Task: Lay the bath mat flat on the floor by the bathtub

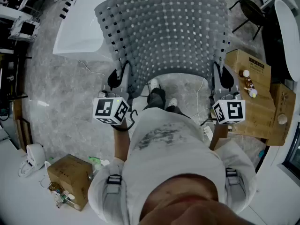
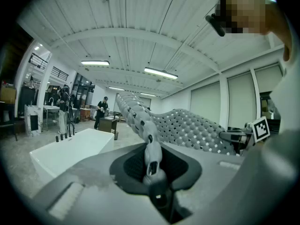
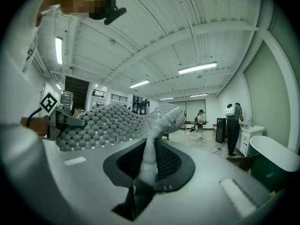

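Note:
The grey perforated bath mat hangs spread out in the air in front of me, held up by its near edge. My left gripper is shut on the mat's left corner. In the left gripper view the mat's edge is pinched between the jaws. My right gripper is shut on the right corner, where the mat is clamped in the same way. The white bathtub lies on the floor at the upper left, beyond the mat.
Cardboard boxes with small items on top stand to my right. Another box and a white device sit at the lower left. A dark chair is at the far right. People stand further off in the room.

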`<state>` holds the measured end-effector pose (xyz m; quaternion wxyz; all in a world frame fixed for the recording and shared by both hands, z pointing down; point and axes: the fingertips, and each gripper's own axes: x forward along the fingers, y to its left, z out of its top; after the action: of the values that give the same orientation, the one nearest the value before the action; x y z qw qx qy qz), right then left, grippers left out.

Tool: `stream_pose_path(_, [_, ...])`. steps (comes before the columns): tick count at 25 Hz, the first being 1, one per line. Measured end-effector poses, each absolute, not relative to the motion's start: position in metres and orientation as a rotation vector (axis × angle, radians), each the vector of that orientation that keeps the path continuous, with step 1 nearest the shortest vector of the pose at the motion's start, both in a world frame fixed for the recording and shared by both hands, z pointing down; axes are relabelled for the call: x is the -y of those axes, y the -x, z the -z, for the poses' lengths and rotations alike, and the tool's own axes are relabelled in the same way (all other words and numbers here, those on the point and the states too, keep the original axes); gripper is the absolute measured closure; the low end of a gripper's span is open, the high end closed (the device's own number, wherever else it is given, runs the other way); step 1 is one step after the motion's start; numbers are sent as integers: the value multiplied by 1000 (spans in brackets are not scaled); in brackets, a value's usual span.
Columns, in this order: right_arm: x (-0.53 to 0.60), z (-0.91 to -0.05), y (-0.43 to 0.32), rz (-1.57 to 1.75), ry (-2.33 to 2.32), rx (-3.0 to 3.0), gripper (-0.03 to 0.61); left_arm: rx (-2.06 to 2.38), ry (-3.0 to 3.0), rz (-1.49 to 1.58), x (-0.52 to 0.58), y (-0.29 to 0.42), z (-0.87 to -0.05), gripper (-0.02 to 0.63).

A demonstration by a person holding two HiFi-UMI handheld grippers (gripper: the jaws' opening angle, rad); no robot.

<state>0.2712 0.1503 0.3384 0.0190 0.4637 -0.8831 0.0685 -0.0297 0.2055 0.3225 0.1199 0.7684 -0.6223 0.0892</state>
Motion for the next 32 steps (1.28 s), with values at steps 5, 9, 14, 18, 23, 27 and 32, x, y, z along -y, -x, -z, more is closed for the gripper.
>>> stream_pose_path(5, [-162, -337, -289, -229, -1460, 2726, 529, 1832, -2256, -270, -218, 5, -322, 558])
stream_pose_path(9, [-154, -338, -281, -271, -1455, 2742, 523, 1830, -2264, -282, -210, 6, -325, 558])
stream_pose_path(14, [-140, -343, -281, -280, -1453, 2738, 522, 1832, -2249, -292, -197, 11, -332, 558])
stream_pose_path(18, [-129, -350, -259, -268, -1449, 2722, 522, 1818, -2241, -297, -183, 36, -341, 558])
stream_pose_path(23, [-147, -347, -259, -271, -1485, 2687, 522, 1768, -2273, -308, -190, 39, -342, 558])
stream_pose_path(27, [-170, -345, -255, -282, -1551, 2648, 522, 1724, -2304, -325, -201, 48, -340, 558])
stream_pose_path(32, [-211, -340, -254, -270, -1622, 2597, 522, 1673, -2352, -344, -225, 46, -337, 558])
